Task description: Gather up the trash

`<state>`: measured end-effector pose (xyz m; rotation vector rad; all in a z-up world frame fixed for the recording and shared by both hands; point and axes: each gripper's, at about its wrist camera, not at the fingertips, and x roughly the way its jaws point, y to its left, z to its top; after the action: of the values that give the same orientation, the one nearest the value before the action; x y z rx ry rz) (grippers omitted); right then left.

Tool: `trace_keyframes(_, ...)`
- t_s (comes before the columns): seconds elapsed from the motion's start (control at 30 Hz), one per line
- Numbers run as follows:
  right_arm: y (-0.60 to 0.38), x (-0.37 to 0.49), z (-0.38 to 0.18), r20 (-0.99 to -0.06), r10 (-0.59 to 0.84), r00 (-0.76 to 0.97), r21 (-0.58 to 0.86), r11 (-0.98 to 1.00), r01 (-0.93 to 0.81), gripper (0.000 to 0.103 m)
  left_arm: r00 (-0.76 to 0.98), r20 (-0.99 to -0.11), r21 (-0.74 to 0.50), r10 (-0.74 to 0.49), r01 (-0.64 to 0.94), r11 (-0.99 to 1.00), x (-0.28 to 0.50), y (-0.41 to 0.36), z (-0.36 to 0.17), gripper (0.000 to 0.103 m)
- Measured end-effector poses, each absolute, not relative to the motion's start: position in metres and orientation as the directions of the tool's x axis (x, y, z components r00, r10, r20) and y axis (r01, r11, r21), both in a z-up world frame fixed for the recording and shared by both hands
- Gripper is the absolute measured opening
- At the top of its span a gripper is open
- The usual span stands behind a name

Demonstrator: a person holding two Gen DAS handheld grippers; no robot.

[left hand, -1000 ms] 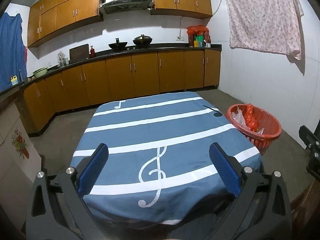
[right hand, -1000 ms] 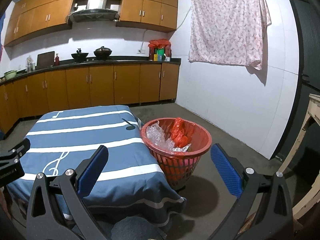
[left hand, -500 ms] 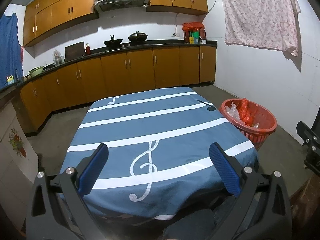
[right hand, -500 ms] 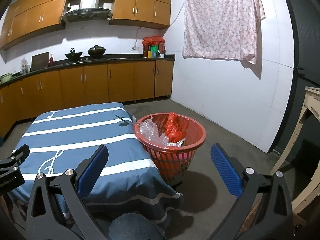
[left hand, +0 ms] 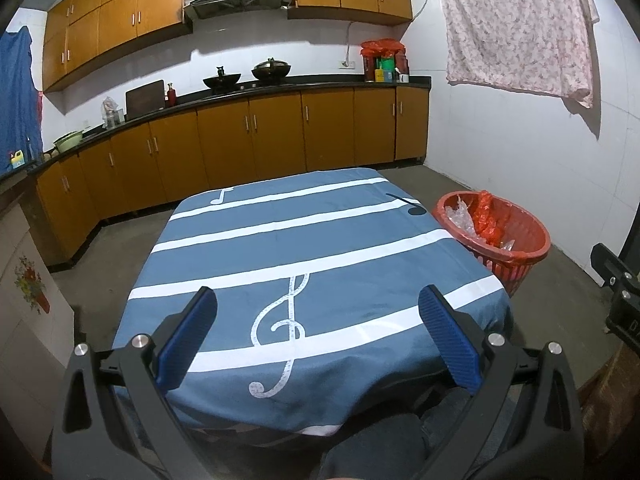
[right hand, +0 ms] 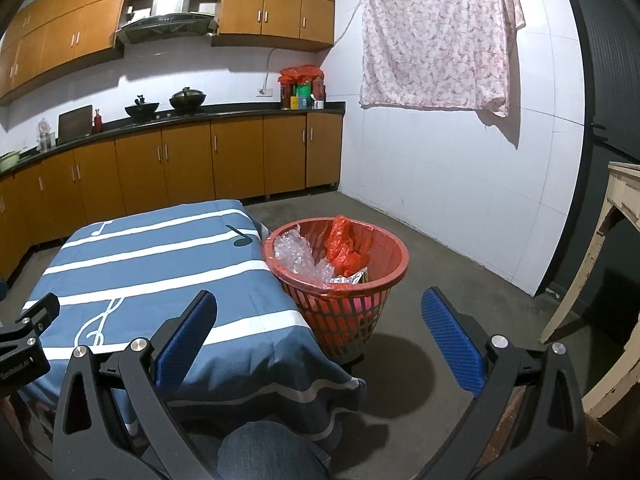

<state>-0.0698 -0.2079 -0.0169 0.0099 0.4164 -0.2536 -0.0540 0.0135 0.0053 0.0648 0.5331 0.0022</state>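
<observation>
**A:** So what's the setup from where you're standing?

**B:** Closest thing: both tools held low at the near edge of the table. The left gripper (left hand: 318, 334) has its blue pads spread wide with nothing between them, and the right gripper (right hand: 320, 336) is gaping the same way, empty too.

**A:** And the trash?

**B:** It's in the red basket (right hand: 384, 280) on the floor, touching the table's right side. Inside: crumpled clear plastic (right hand: 298, 254), a red plastic bag (right hand: 344, 246) and a foil wrapper (right hand: 348, 279).

**A:** Table itself?

**B:** Covered by a blue tablecloth (left hand: 320, 248) with white stripes and a treble clef. Behind it there's a run of wooden cabinets (left hand: 248, 136), two woks (left hand: 246, 76) on the counter, and a pink floral cloth (right hand: 436, 36) hanging on the white wall.
</observation>
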Motion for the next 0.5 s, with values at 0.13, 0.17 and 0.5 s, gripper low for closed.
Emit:
trace_keyframes(0.13, -0.2076, -0.0698, -0.0164, -0.401, -0.242, 0.883, -0.043, 0.968, 0.246, 0.101, 0.861, -0.508, 0.063, 0.025, 0.008, 0.998, -0.0536, 0.0138, 0.005, 0.099)
trace_keyframes(0.17, -0.2074, -0.0698, -0.017, -0.401, -0.242, 0.883, -0.042, 0.968, 0.246, 0.101, 0.86, -0.509, 0.062, 0.025, 0.008, 0.998, -0.0537, 0.0139, 0.0046, 0.099)
trace_keyframes(0.5, -0.2072, -0.0698, -0.0168, -0.401, -0.242, 0.884, -0.042, 0.968, 0.246, 0.101, 0.859, -0.511, 0.061, 0.027, 0.005, 0.998, -0.0544, 0.0128, 0.0038, 0.099)
